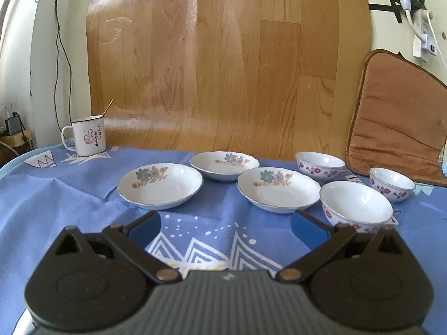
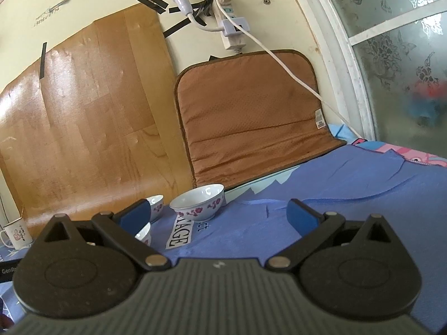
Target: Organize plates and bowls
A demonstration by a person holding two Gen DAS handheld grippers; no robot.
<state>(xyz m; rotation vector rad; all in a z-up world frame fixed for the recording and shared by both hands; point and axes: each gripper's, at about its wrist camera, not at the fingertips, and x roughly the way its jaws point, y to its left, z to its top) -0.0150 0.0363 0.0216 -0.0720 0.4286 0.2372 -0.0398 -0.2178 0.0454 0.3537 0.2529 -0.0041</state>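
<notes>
Both our left gripper (image 1: pixel 226 220) and right gripper (image 2: pixel 218 215) hang spread, empty. The white floral ceramic bowls (image 1: pixel 356 202) crowd the table's right edge, so a clumsy grab could knock one off.

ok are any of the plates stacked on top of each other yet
No, the three plates each lie singly on the blue cloth, none stacked.
</notes>
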